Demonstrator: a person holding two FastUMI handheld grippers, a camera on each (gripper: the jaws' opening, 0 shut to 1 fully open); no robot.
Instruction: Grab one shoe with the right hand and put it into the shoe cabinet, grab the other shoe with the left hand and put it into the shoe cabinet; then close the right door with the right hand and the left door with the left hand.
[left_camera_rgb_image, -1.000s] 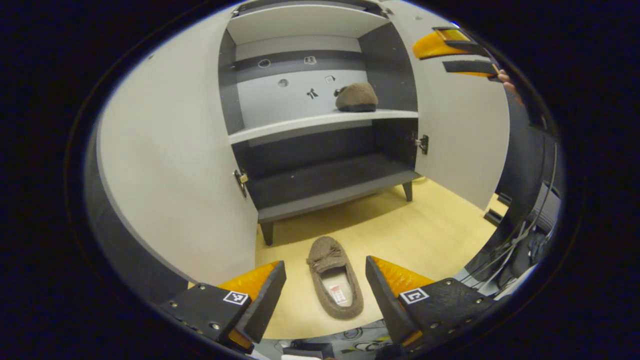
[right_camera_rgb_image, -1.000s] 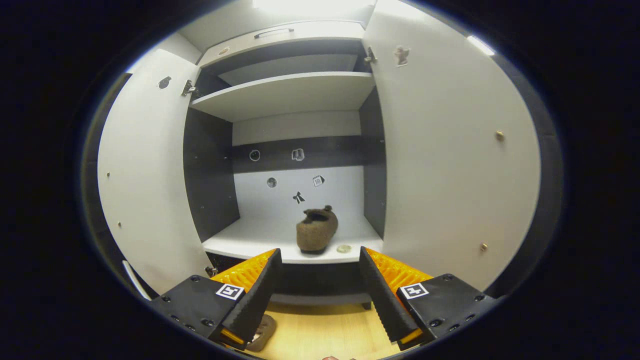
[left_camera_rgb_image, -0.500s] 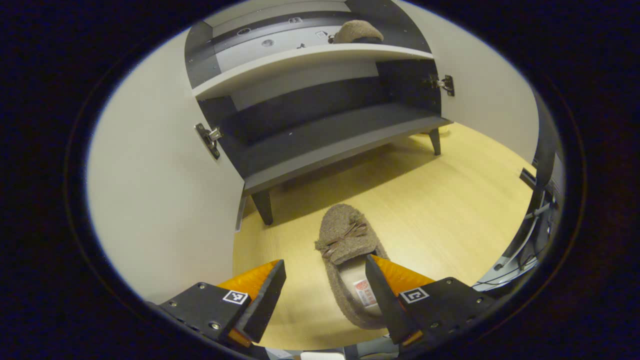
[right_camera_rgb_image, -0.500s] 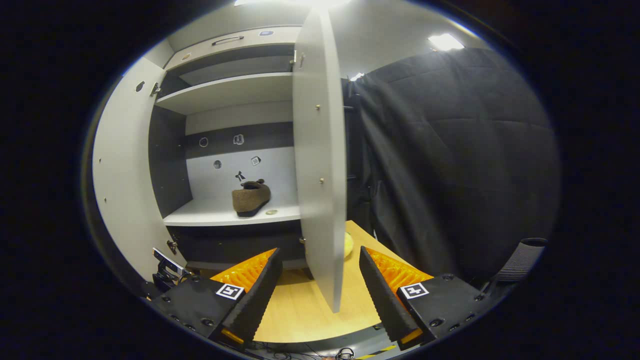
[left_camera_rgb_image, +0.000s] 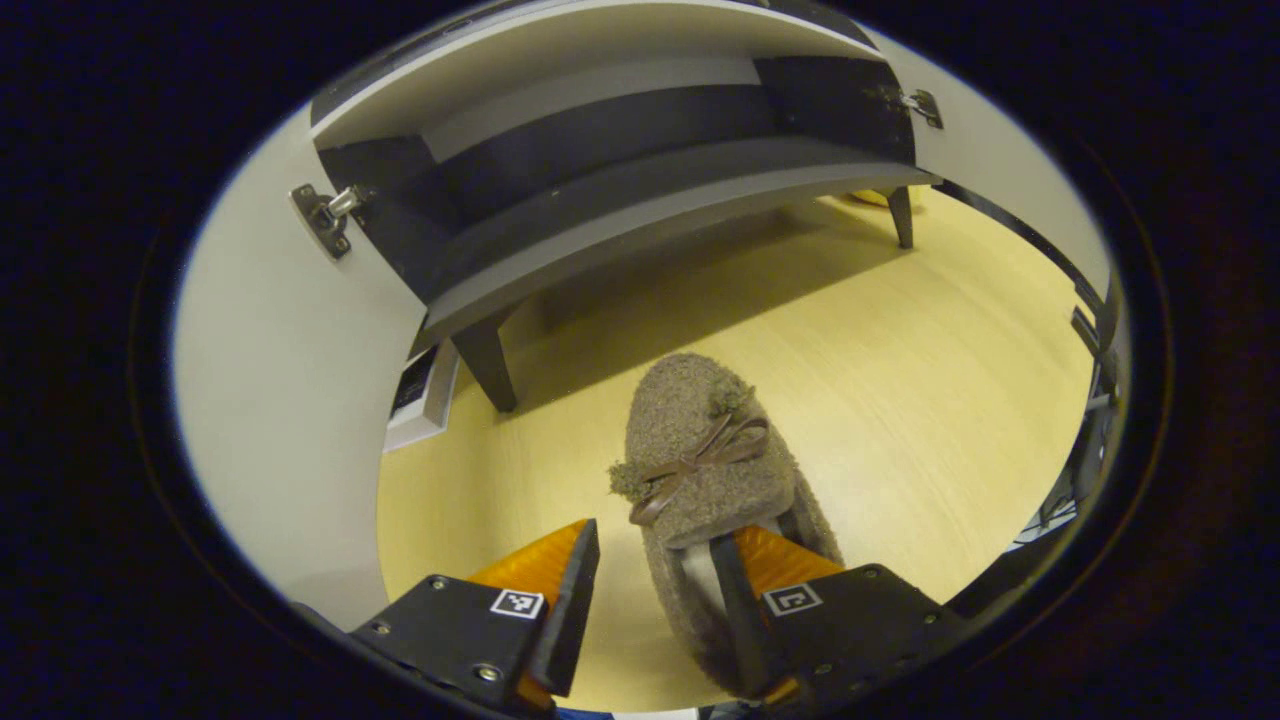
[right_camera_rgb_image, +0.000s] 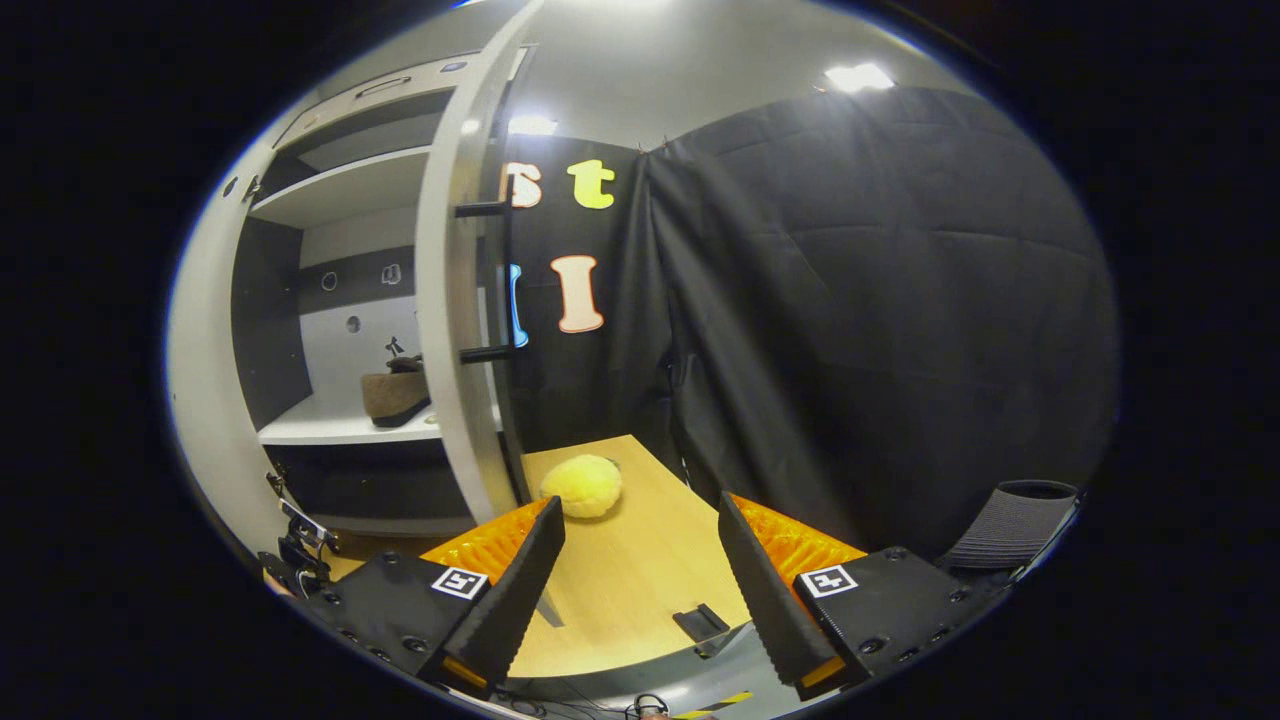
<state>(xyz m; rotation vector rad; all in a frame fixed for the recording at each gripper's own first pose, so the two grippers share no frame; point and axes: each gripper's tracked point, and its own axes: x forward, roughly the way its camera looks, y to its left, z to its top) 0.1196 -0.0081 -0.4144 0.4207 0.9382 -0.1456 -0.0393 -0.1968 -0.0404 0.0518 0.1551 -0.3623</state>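
One shoe (left_camera_rgb_image: 700, 470) on floor, left claw (left_camera_rgb_image: 650, 610) straddling its side; no legible writing.

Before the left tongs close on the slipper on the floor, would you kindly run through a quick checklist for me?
1. Left tongs open: ok.
2. One finger inside the floor slipper, the other outside its wall: ok.
3. Both fingers pressing the wall: not ok yet.
4. First slipper on the middle shelf: ok.
5. Left door open: ok.
6. Right tongs open, empty, by the right door: ok.
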